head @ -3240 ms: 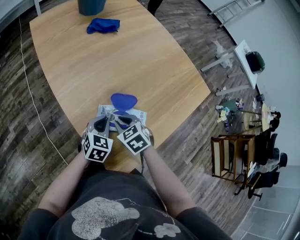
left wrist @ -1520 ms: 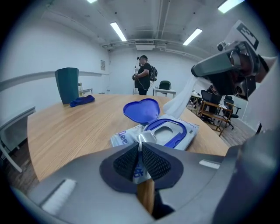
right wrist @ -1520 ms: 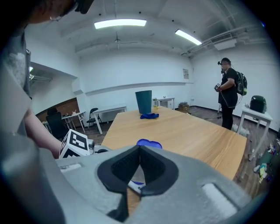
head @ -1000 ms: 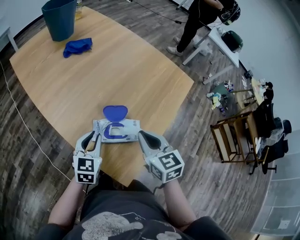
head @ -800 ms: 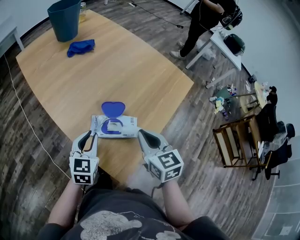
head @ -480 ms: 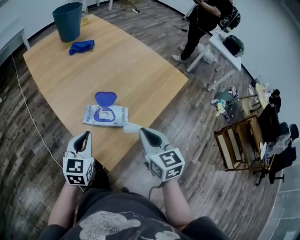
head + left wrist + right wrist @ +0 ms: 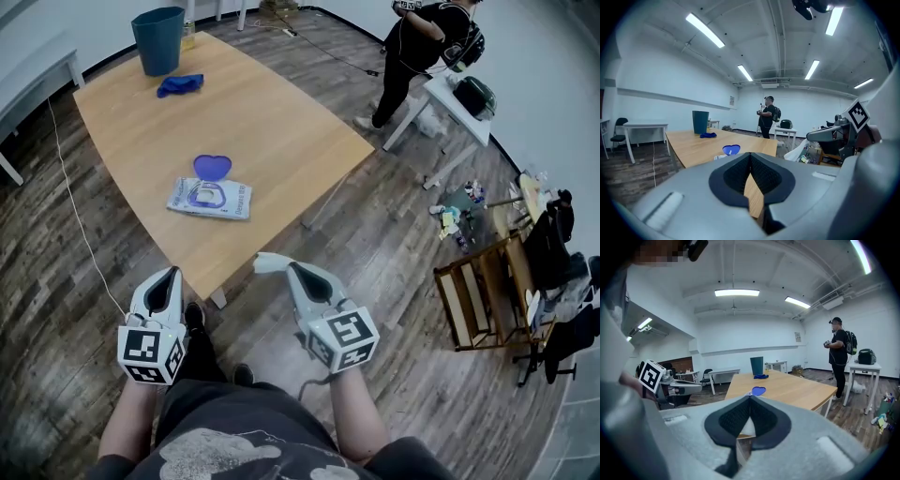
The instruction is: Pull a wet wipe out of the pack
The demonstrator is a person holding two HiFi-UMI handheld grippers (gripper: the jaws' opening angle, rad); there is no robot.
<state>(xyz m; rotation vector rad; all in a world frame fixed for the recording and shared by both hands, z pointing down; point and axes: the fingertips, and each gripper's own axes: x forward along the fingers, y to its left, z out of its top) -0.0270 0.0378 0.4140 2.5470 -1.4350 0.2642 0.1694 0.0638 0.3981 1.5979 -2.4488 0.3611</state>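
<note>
**A:** What's closest to you?

**B:** My two grippers. Both are out over the wood-plank floor, on the near side of the table. My left gripper is on the left. Its jaws have just been closing, and the pads now meet with nothing between them.

**A:** And the other one?

**B:** My right gripper is clamped on a white wet wipe. The wipe sticks out to the left of the tips. In the right gripper view a strip of it shows white between the dark pads.

**A:** Where's the pack?

**B:** The pack lies flat on the wooden table, close to the table's near edge. It is well apart from both grippers and from the wipe I'm holding. Its blue lid is flipped open toward the far side.

**A:** What's beyond that?

**B:** At the far end of the table there's a crumpled blue cloth. Just past it a dark teal bin stands upright. A thin cable trails along the floor to the left of the table.

**A:** Anything on the right?

**B:** A wooden rack stands on the floor to the right. At the far right a person in dark clothes stands beside a small white table.
</note>
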